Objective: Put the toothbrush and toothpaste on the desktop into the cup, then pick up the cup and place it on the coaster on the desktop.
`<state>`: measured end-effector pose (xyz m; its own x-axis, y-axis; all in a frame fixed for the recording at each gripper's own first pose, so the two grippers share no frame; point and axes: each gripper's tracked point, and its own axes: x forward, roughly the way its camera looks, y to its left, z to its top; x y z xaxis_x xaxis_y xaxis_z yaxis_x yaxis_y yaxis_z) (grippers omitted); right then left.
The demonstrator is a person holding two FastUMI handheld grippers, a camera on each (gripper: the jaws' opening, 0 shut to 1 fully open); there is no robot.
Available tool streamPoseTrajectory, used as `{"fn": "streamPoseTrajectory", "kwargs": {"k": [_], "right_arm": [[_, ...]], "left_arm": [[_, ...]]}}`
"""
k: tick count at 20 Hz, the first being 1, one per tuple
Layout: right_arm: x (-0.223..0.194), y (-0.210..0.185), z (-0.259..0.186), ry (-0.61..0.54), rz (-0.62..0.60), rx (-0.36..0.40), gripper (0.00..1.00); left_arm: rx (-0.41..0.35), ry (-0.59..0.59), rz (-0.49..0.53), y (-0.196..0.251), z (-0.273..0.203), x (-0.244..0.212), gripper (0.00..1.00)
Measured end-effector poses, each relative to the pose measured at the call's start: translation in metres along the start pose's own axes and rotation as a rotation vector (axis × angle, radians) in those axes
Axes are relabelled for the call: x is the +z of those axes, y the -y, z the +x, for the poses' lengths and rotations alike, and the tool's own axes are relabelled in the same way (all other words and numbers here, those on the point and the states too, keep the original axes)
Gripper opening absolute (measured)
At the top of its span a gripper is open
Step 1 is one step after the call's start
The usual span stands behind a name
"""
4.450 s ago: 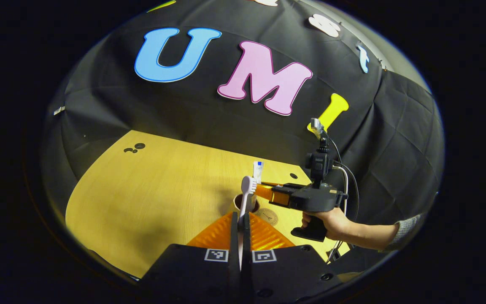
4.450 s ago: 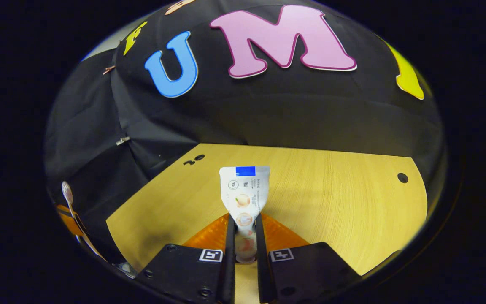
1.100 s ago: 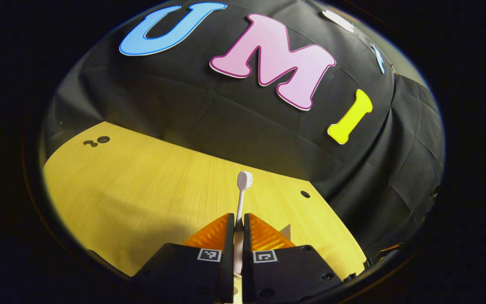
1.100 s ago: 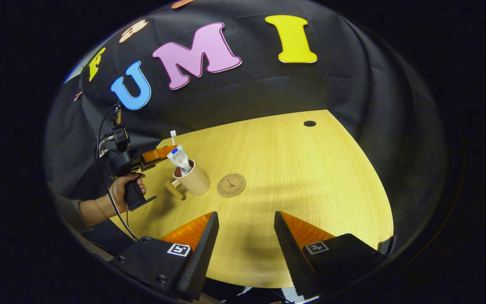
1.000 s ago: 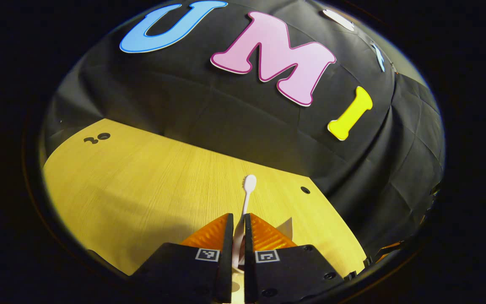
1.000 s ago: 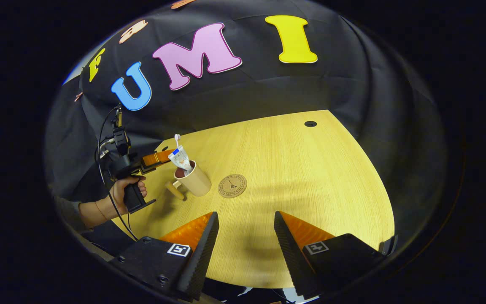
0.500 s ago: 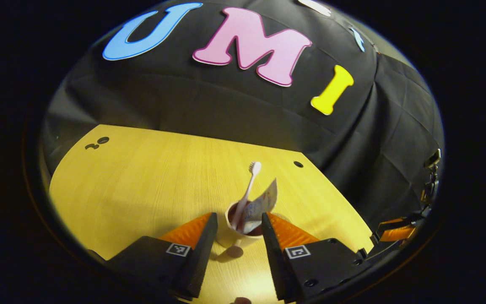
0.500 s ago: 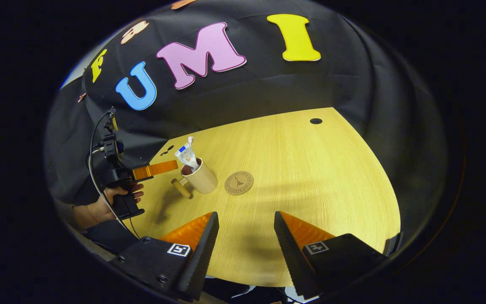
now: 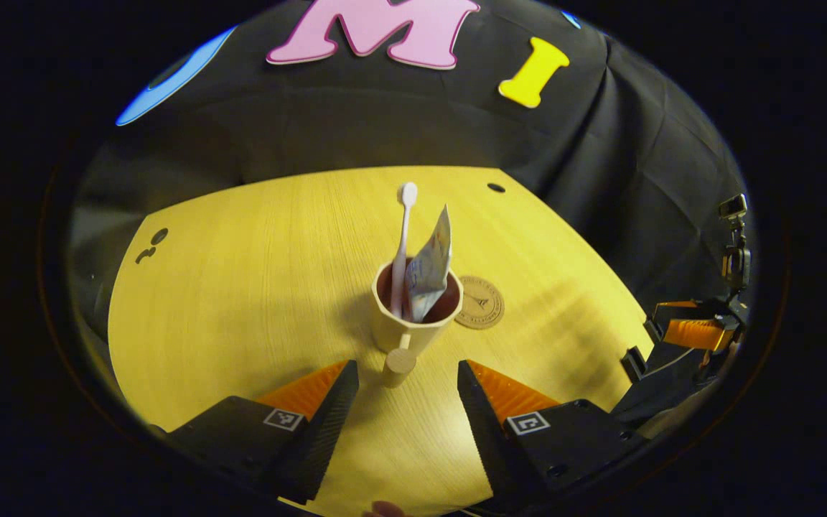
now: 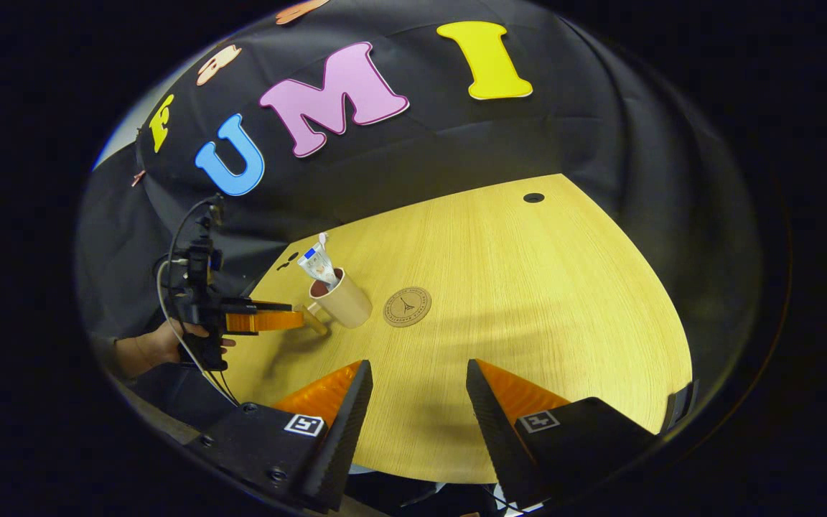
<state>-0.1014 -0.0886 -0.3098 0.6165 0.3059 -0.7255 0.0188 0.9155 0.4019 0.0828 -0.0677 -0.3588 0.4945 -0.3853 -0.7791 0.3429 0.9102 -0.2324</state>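
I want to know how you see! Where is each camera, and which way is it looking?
Left gripper view: rides the open left gripper, facing the beige handled cup.
Right gripper view: rides the open right gripper, facing across the yellow wooden desktop; a hand shows far off.
Both share: cup, round brown coaster.

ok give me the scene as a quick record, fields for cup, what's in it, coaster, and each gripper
cup: upright on the desk, handle toward the left gripper
contents: toothbrush and toothpaste, both standing in the cup
coaster: flat on the desk beside the cup, nothing on it
left gripper: jaws open, either side of the handle, not touching it
right gripper: jaws open, holding nothing, back from the cup
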Motion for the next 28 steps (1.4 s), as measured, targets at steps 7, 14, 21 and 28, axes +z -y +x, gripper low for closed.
{"fn": "streamPoseTrajectory", "kwargs": {"k": [7, 14, 21, 28], "right_arm": [[-0.013, 0.026, -0.020, 0.017, 0.055, -0.065, 0.82], [-0.028, 0.050, -0.039, 0.039, 0.132, -0.127, 0.82], [-0.038, 0.052, -0.045, 0.042, 0.138, -0.131, 0.82], [-0.039, 0.053, -0.045, 0.041, 0.144, -0.123, 0.82]], "left_arm": [[0.049, -0.124, 0.044, -0.012, 0.051, -0.019, 0.88], [0.101, -0.195, 0.077, -0.021, 0.075, -0.023, 0.85], [0.139, -0.212, 0.068, -0.030, 0.082, -0.028, 0.36], [0.126, -0.171, 0.071, -0.026, 0.082, -0.028, 0.26]]}}
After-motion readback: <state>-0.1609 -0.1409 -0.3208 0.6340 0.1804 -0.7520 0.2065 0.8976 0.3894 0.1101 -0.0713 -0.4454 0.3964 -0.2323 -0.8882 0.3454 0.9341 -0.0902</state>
